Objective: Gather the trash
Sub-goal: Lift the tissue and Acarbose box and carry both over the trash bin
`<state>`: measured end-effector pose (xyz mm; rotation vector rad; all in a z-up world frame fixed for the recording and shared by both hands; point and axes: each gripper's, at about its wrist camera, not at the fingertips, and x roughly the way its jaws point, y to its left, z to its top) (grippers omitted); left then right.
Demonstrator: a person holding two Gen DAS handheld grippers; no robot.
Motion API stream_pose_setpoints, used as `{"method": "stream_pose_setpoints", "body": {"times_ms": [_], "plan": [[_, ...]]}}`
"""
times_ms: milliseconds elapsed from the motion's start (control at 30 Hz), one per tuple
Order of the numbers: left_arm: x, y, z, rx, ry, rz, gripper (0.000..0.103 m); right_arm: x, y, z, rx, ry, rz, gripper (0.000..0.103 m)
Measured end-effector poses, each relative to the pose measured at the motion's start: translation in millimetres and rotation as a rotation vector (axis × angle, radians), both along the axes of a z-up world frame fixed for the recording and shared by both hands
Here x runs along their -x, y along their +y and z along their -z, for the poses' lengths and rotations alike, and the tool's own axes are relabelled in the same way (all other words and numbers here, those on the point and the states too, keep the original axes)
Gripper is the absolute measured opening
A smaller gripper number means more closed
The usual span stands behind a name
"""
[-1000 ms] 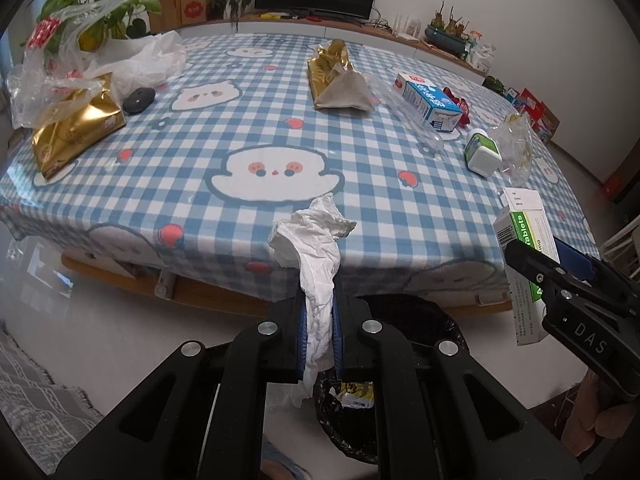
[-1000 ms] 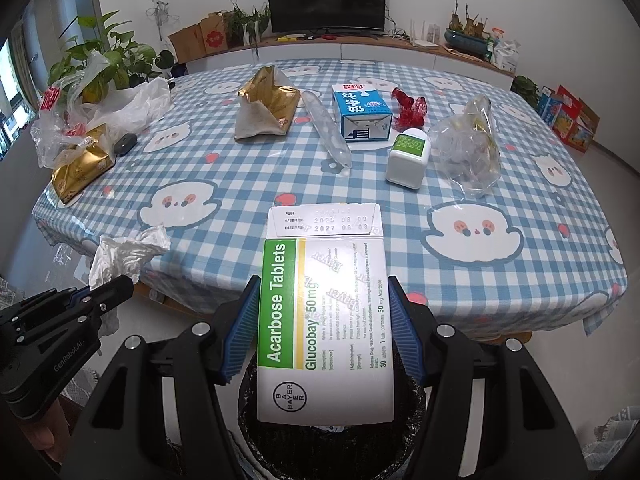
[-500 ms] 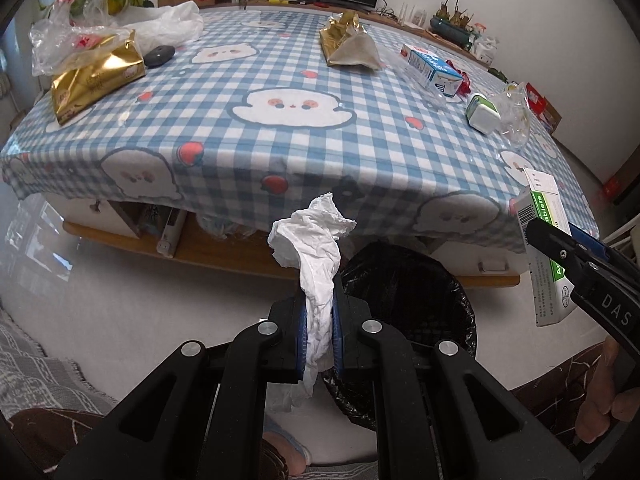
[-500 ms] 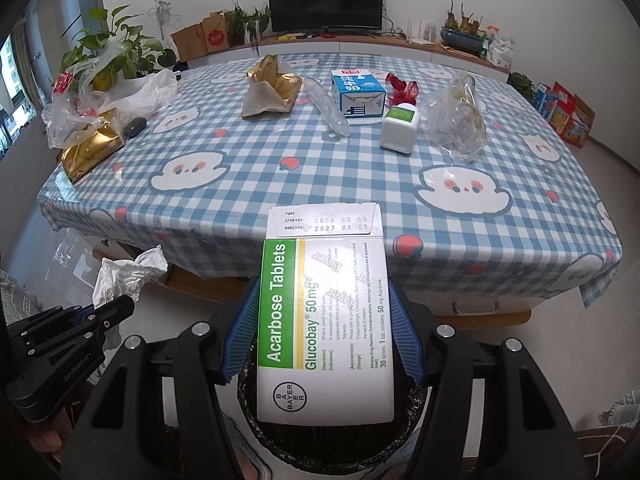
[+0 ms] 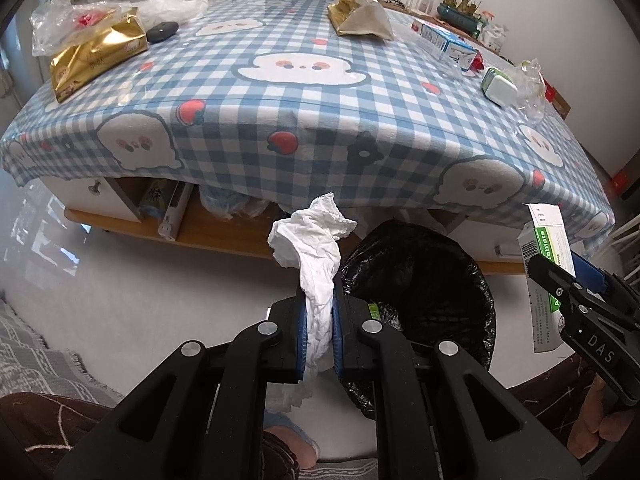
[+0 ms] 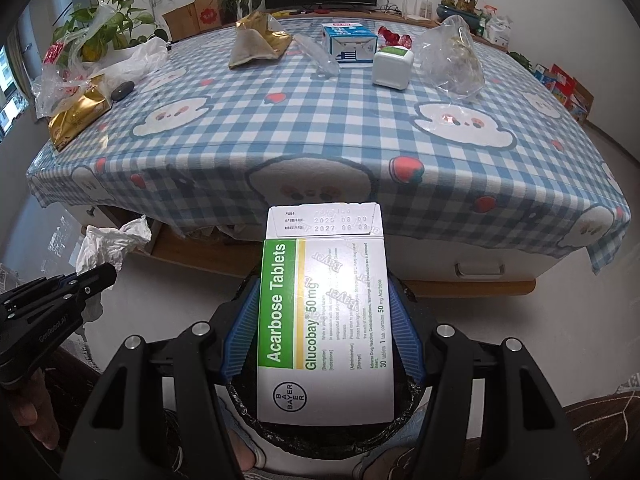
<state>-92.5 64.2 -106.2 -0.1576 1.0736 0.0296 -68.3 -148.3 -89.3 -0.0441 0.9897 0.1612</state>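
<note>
Light: bright daylight fills the room, and both views are easy to see.
Source: it comes in from the window (image 6: 8,92) on the left.
Glare: the white floor (image 5: 132,288) shines and looks washed out.
Shadows: it is dark under the tablecloth (image 6: 320,128) and inside the black bin bag (image 5: 424,280).
Edges: the round lens bends straight lines, and the corners go black.
Sharpness: things look clear, with no blur.

Tablet box (image 6: 324,320) in right tool (image 6: 322,336)
</note>
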Motion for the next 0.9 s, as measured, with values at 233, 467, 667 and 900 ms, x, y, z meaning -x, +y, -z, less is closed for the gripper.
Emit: {"method": "stream_pose_setpoints", "body": {"times_ms": [233, 467, 667, 900], "plan": [[-6, -1, 22, -0.012, 0.036, 0.005, 0.009, -4, -3, 26, 0.006, 0.041, 0.007, 0.058], [-12, -5, 39, 0.005, 0.041, 0.012, 0.009, -12, -8, 50, 0.014, 0.083, 0.02, 0.058], [-20, -2, 60, -0.003, 0.067, -0.012, 0.009, -17, -5, 68, 0.021, 0.114, 0.022, 0.058], [-28, -3, 79, -0.004, 0.11, -0.012, 0.009, -23, 2, 90, 0.034, 0.151, 0.013, 0.058]]}}
